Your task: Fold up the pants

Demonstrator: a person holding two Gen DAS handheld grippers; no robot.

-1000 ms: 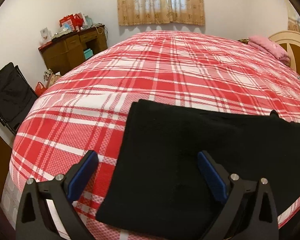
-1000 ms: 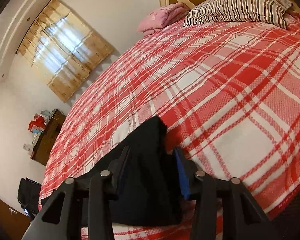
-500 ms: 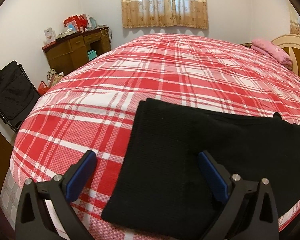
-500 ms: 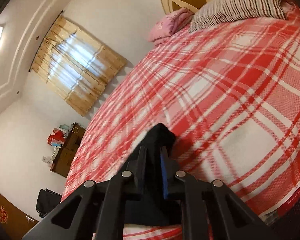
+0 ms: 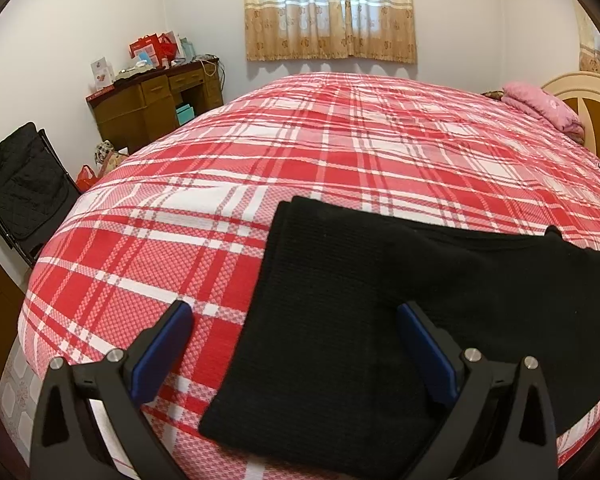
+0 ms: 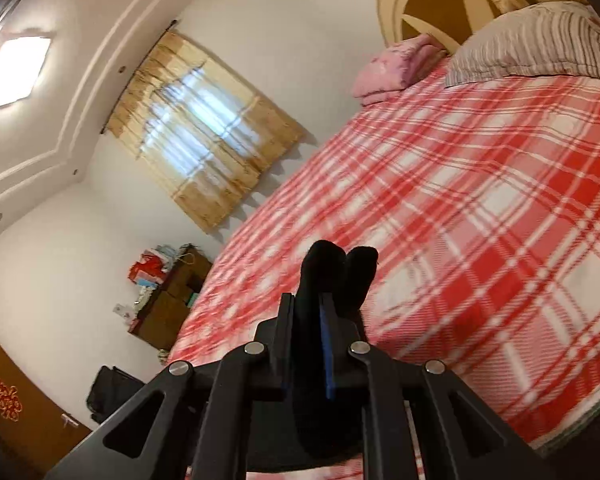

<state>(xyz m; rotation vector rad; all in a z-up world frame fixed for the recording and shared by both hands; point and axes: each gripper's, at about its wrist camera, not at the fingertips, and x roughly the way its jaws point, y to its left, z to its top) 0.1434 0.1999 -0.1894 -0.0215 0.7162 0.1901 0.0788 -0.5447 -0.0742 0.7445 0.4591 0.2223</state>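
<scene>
The black pants (image 5: pixel 380 312) lie flat on the red plaid bed (image 5: pixel 340 152), near its front edge. My left gripper (image 5: pixel 292 344) is open and hovers just above the pants' left end; its blue pads straddle the cloth edge without touching. My right gripper (image 6: pixel 308 312) is shut on a bunched end of the pants (image 6: pixel 336 268), which sticks up between its fingers, lifted above the bed (image 6: pixel 480 220).
A wooden desk (image 5: pixel 152 104) with clutter stands at the back left, and a black folding chair (image 5: pixel 20 184) is beside the bed. A pink folded blanket (image 5: pixel 540 108), a striped pillow (image 6: pixel 532 44) and the headboard (image 6: pixel 428 4) are at the bed's head.
My right gripper closed on the pants' end and lifted it, tilting upward. My left gripper stayed open and drew back slightly.
</scene>
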